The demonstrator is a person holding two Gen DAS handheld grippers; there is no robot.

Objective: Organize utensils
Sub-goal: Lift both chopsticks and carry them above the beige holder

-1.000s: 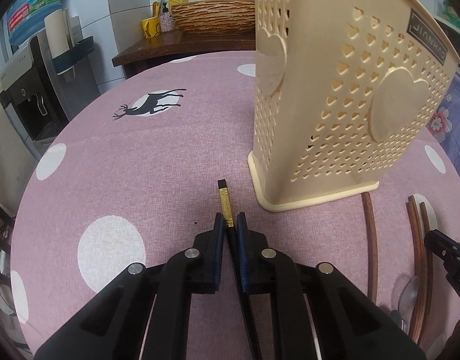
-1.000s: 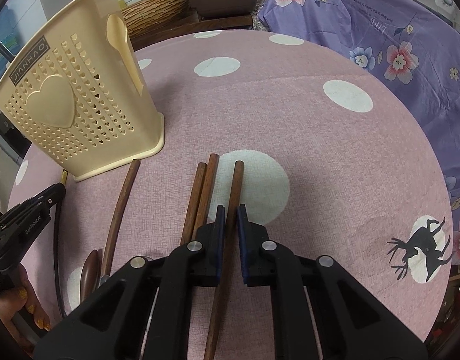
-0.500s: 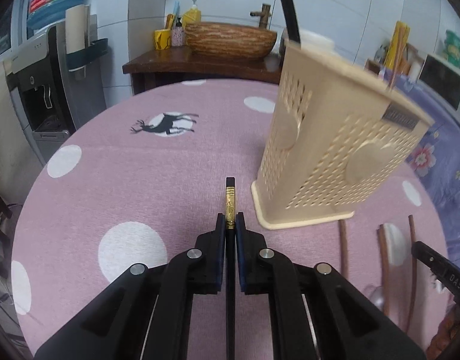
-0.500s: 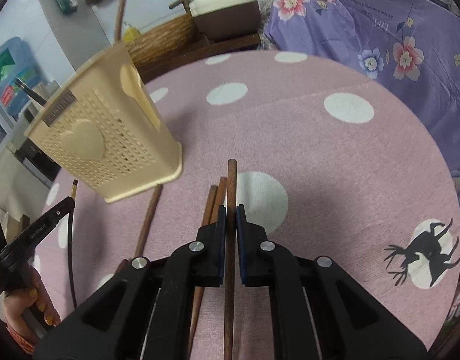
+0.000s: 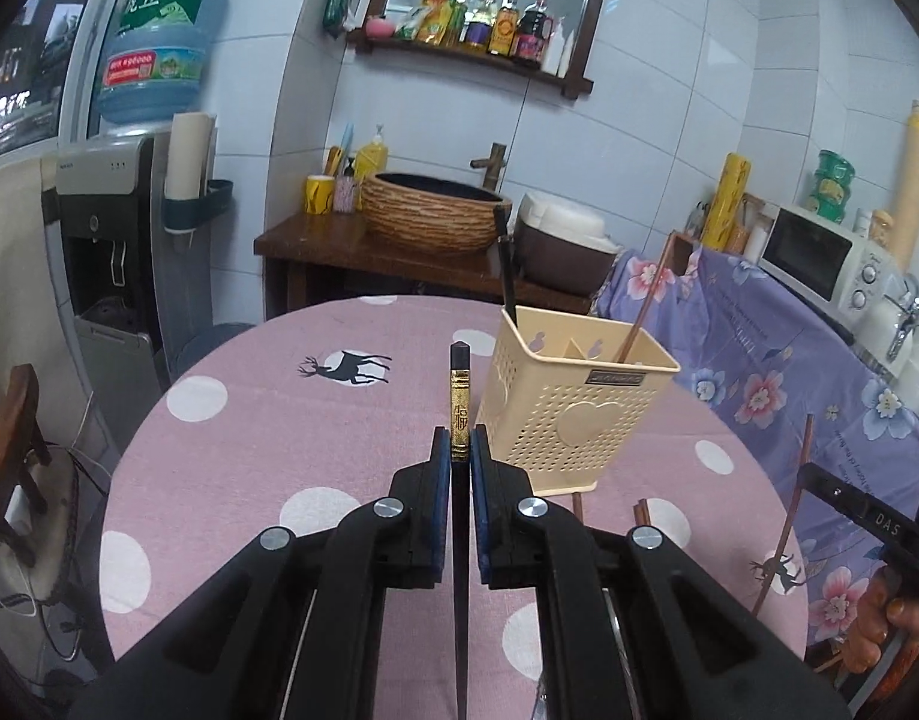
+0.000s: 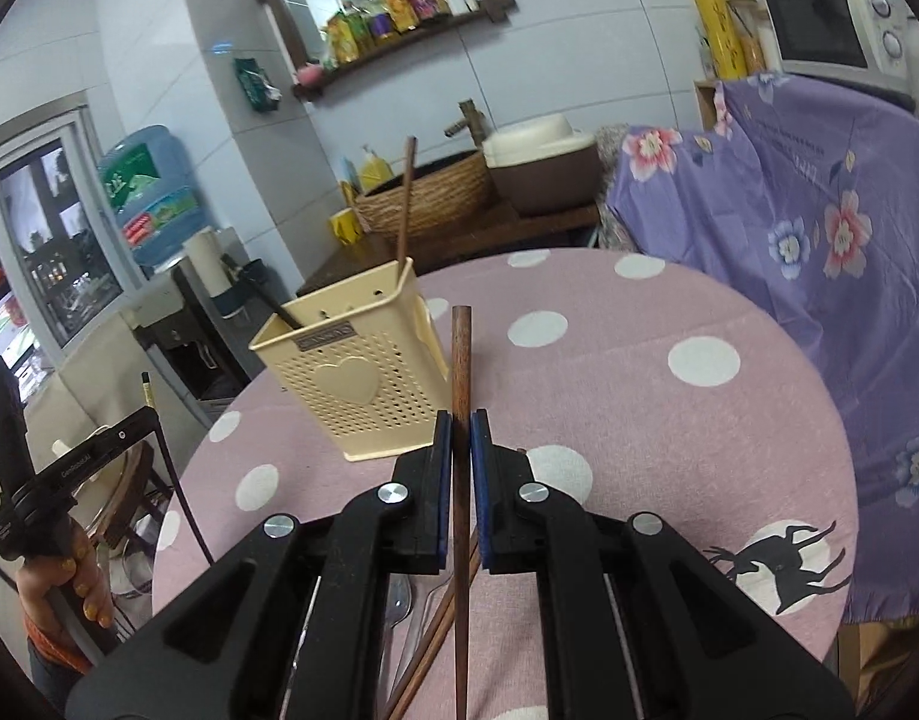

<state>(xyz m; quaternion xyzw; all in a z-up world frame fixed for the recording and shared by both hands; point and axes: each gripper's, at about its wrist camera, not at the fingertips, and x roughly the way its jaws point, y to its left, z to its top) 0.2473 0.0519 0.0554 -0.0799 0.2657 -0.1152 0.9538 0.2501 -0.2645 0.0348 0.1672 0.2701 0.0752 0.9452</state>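
The left gripper [image 5: 459, 450] pinches a black chopstick [image 5: 459, 402]; the right gripper [image 6: 460, 444] pinches a brown chopstick [image 6: 460, 360]. Tip each one up straight, then drop it gently into the yellow holder [image 5: 570, 414]

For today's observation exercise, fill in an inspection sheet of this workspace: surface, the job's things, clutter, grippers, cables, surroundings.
Surface: round table under a pink cloth with white dots and deer prints.
Job's things: cream utensil holder upright on the table, a black chopstick and a brown chopstick already standing in it; more brown chopsticks and a spoon lie on the cloth.
Clutter: nothing seen.
Grippers: left gripper shut on a black gold-banded chopstick; right gripper shut on a brown wooden chopstick.
Cables: cords on the floor, left of the table.
Surroundings: water dispenser, basin, microwave.
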